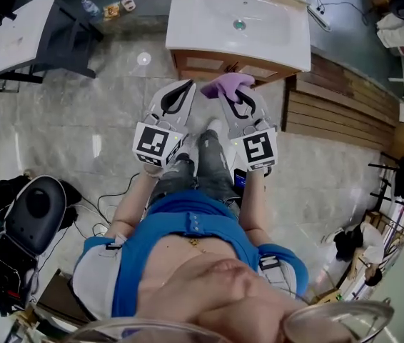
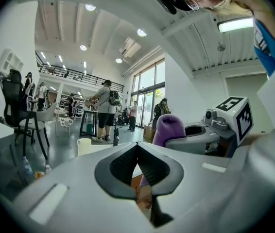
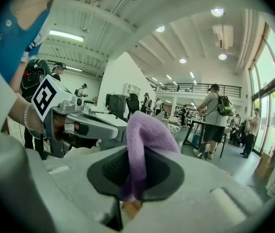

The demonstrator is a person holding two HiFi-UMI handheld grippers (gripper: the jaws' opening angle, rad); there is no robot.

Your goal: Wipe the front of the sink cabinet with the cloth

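Observation:
The sink cabinet (image 1: 220, 64) has a white basin top and a wooden front; it stands at the top centre of the head view. My right gripper (image 1: 236, 100) is shut on a purple cloth (image 1: 223, 85), which bunches out of the jaws just in front of the cabinet's wooden face. In the right gripper view the cloth (image 3: 145, 135) rises from between the closed jaws. My left gripper (image 1: 177, 97) hangs beside it, to the left, with its jaws closed and nothing in them. From the left gripper view the cloth (image 2: 169, 128) shows to the right.
Wooden slats (image 1: 337, 106) line the wall right of the cabinet. A black chair (image 1: 34, 206) and bags sit at the lower left, a white table (image 1: 16, 34) at the upper left. A power strip (image 1: 318, 16) lies beside the sink. People stand far off in the hall.

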